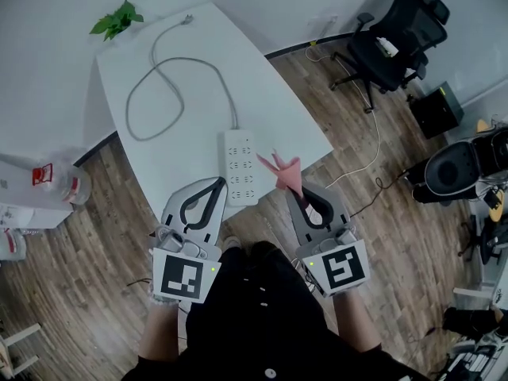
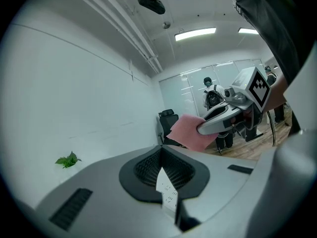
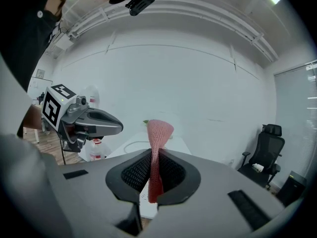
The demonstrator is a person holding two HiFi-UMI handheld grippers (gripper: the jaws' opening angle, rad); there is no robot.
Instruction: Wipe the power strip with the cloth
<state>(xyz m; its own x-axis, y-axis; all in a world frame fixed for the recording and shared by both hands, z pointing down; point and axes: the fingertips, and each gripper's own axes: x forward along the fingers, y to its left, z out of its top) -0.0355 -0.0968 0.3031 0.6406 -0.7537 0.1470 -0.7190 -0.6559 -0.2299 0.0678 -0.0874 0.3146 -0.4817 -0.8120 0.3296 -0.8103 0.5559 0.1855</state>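
The white power strip [image 1: 240,167] lies near the front edge of the white table [image 1: 286,109], and its grey cable [image 1: 171,82] loops toward the far end. My right gripper [image 1: 296,194] is shut on the pink cloth [image 1: 282,170], which sticks up beside the strip's right edge. In the right gripper view the cloth [image 3: 157,148] stands pinched between the jaws of the right gripper [image 3: 154,180]. My left gripper [image 1: 217,184] hovers at the strip's near left corner, shut and holding nothing. A sliver of the strip [image 2: 167,193] shows through the slit between the left gripper's jaws.
A green plant [image 1: 117,18] sits at the table's far left corner. Black office chair [image 1: 397,38] and a black box [image 1: 438,108] stand to the right on the wood floor. Water bottles [image 1: 57,182] stand left of the table.
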